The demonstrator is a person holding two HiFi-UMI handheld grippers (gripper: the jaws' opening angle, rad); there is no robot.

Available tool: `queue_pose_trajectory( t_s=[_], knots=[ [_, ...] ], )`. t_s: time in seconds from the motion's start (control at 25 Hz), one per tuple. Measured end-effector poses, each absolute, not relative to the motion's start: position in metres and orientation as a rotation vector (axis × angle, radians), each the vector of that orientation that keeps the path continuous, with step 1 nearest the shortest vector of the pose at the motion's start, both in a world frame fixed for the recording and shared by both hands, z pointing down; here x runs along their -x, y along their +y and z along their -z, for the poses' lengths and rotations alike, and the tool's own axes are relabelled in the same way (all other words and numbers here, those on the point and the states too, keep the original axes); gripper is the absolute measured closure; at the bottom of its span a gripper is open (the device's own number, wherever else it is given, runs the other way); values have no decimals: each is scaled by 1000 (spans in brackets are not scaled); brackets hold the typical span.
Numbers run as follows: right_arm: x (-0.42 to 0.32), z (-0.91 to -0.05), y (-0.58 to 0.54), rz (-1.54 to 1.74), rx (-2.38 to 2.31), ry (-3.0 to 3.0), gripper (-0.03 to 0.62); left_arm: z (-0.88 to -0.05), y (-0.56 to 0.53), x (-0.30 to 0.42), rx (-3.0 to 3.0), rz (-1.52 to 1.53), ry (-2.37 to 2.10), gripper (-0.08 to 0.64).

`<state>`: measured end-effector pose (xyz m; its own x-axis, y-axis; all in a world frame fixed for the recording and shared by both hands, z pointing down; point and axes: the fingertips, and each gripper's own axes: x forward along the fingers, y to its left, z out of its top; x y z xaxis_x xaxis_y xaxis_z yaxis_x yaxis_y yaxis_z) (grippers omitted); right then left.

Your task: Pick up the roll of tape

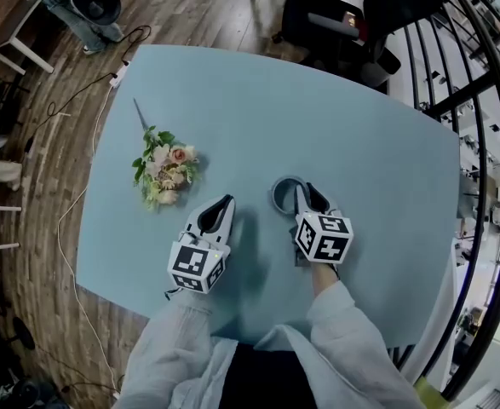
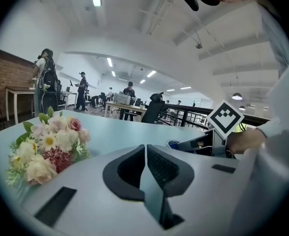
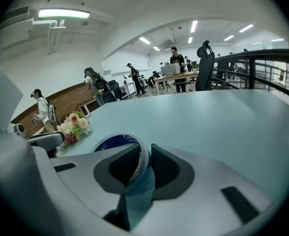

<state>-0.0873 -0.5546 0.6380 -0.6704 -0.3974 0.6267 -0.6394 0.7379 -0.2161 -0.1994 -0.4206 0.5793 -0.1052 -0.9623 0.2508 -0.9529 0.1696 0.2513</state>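
Note:
The roll of tape (image 1: pixel 284 192), a grey ring with a blue inner face (image 3: pixel 115 142), lies flat on the pale blue table (image 1: pixel 335 118) just ahead of me. My right gripper (image 1: pixel 303 190) reaches down over its right side; in the right gripper view (image 3: pixel 145 149) the roll's wall stands between the two dark pads, which close on it from inside and outside. My left gripper (image 1: pixel 227 201) hovers to the left of the roll, apart from it, its pads (image 2: pixel 145 149) pressed together with nothing between them. The roll (image 2: pixel 173 144) also shows past the left gripper, under the right one.
A small bouquet of pink and white flowers (image 1: pixel 166 169) lies on the table to the left of the left gripper. A black office chair (image 1: pixel 335 24) stands beyond the far edge. A dark railing (image 1: pixel 479 143) curves along the right side. Cables run over the wooden floor at left.

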Motion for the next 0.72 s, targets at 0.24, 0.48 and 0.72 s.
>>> queue_pose_trajectory(
  t_s=[0.24,0.48,0.72],
  knots=[
    [79,-637,-548,-554,-800,-2394,515,-570,-405,196,-1838,30,-2109,534],
    [67,-616,-532,-553,-827,-2424,517,-554,-386,189,-1860,31,-2113,534],
    [49,-593,-523,-559,-884,-2459,517,-536,-377,180,-1903,43,-2111,534]
  ],
)
